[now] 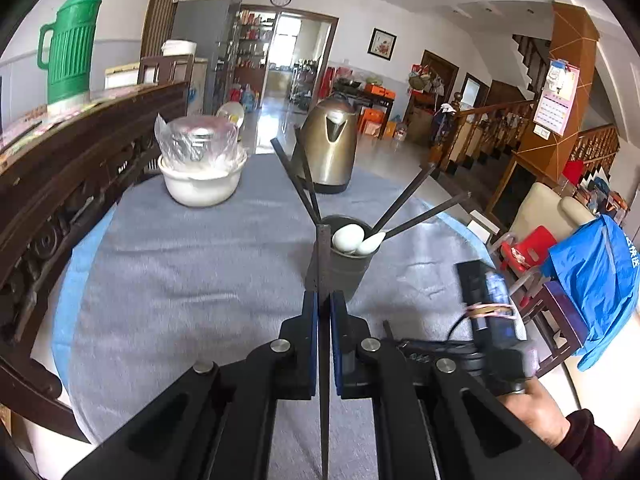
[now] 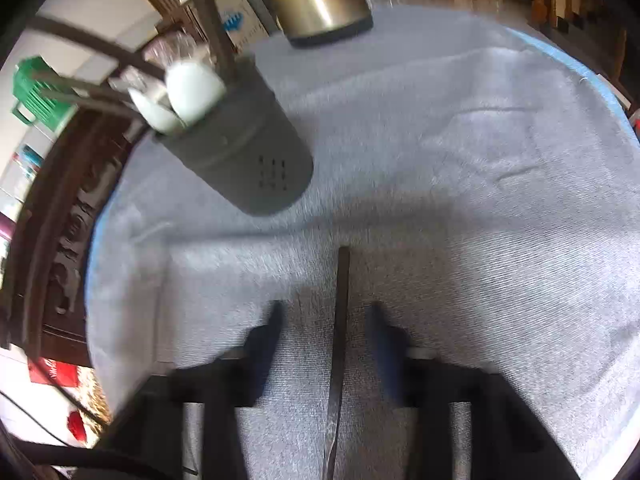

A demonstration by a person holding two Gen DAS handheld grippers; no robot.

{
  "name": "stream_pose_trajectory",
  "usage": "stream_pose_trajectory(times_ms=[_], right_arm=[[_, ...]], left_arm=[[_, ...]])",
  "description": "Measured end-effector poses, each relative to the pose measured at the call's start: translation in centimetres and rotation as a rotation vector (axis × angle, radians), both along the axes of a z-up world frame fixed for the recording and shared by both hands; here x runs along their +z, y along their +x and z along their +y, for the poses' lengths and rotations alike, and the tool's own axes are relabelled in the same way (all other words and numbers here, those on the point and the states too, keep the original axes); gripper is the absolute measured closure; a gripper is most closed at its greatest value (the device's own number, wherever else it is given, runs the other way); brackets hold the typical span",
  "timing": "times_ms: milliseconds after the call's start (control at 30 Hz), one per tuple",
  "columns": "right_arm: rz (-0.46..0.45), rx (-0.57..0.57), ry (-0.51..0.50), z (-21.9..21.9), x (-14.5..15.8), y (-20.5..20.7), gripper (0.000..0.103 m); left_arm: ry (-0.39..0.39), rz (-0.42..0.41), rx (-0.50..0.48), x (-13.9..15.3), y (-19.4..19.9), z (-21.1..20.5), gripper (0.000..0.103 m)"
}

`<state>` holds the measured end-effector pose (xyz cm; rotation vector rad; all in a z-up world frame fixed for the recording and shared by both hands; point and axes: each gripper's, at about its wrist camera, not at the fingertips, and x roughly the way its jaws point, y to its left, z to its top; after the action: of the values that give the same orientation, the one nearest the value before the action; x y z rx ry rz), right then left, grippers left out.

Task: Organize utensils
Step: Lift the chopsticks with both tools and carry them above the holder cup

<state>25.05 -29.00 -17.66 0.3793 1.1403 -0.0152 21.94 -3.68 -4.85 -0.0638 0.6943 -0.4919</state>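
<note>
On grey cloth, utensil holder (image 1: 340, 264) with chopsticks, white spoons (image 1: 349, 237), left gripper (image 1: 324, 304) pinching chopstick (image 1: 323, 380), right gripper (image 2: 326, 316) parted.

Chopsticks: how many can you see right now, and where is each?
6. Four stand in the holder: two lean left, two lean right. One is pinched in the left tool. One lies on the cloth between the right tool's open jaws. More may be hidden.
</note>
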Motion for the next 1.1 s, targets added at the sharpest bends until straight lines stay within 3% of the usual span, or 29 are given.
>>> stream_pose_trajectory(times_ms=[200,400,900,1100], right_arm=[[0.009,0.046,-0.136,1.8,-0.3,0.5,0.096],[-0.059,0.047,-0.088,1.7,1.6,-1.1,0.097],[-0.478,0.015,-0.006,2.6,13.4,-5.9,0.097],[-0.575,-0.007,0.004,3.1,15.7,-6.6,0.097]], left_arm=[[-0.008,-0.005,0.005,0.0,0.0,0.4,0.097],[-0.012,-0.018,0.025,0.5,0.0,1.0,0.097],[-0.059,-0.086,0.021,4.3,1.4,1.7,0.097],[-0.063,-0.089,0.022,4.7,1.5,1.8,0.097]])
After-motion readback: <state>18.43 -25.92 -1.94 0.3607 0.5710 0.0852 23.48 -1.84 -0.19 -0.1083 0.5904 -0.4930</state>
